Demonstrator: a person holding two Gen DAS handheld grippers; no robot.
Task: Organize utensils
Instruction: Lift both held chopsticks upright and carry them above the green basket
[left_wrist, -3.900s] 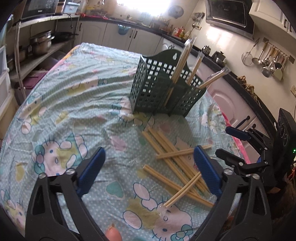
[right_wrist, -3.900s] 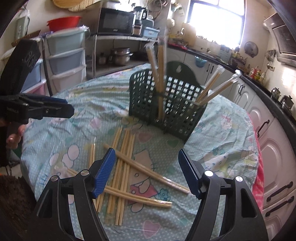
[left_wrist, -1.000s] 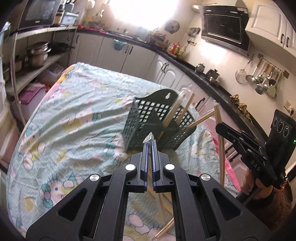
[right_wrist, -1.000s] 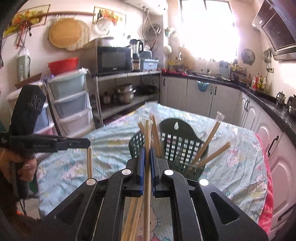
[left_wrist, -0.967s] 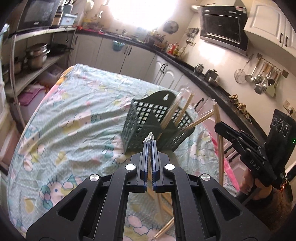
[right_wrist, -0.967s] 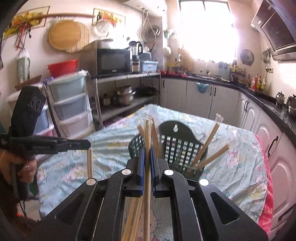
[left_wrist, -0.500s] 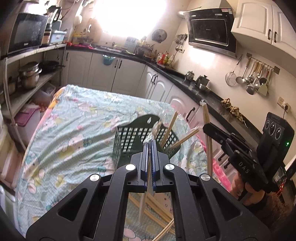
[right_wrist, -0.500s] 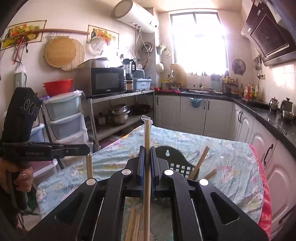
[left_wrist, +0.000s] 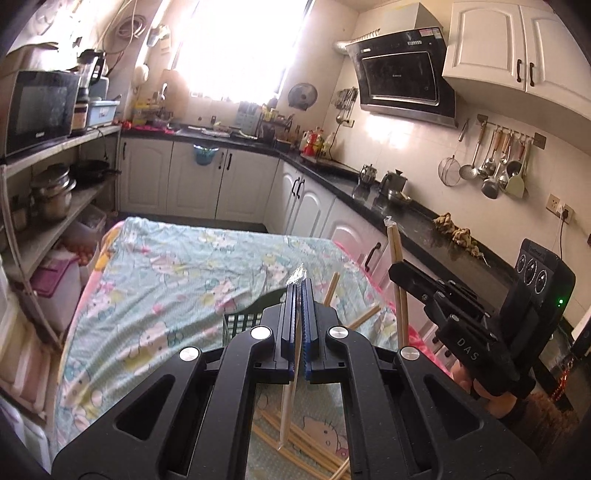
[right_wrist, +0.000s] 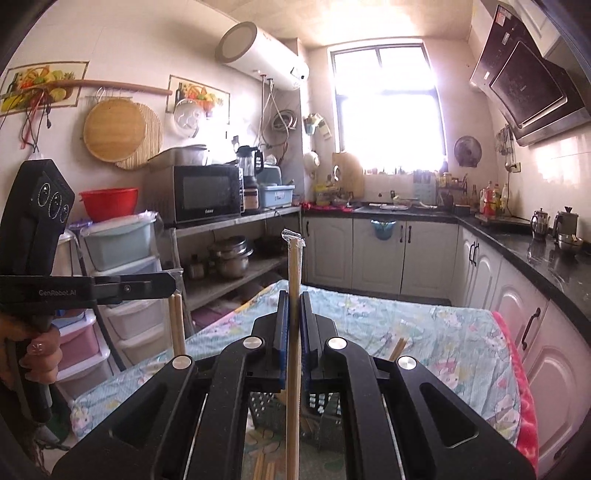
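My left gripper (left_wrist: 298, 291) is shut on a wrapped pair of chopsticks (left_wrist: 288, 402), held upright high above the table. My right gripper (right_wrist: 294, 299) is shut on another wrapped pair of chopsticks (right_wrist: 294, 266), also upright; it shows in the left wrist view (left_wrist: 397, 284) too. The dark green utensil basket (left_wrist: 242, 323) sits below both grippers, mostly hidden behind the jaws, with several chopsticks (left_wrist: 330, 293) sticking out of it. It also shows in the right wrist view (right_wrist: 266, 413). Loose chopsticks (left_wrist: 306, 443) lie on the tablecloth near me.
The table wears a Hello Kitty cloth (left_wrist: 166, 280). A shelf rack with pots (left_wrist: 51, 192) and plastic drawers (right_wrist: 122, 258) stands to the left. White cabinets under a black counter (left_wrist: 406, 218) run along the right and back.
Both grippers, each shut on its chopsticks, have risen further and tilted up, so the basket has sunk low behind the jaws. 3.9 s ago both were open above the loose chopsticks.
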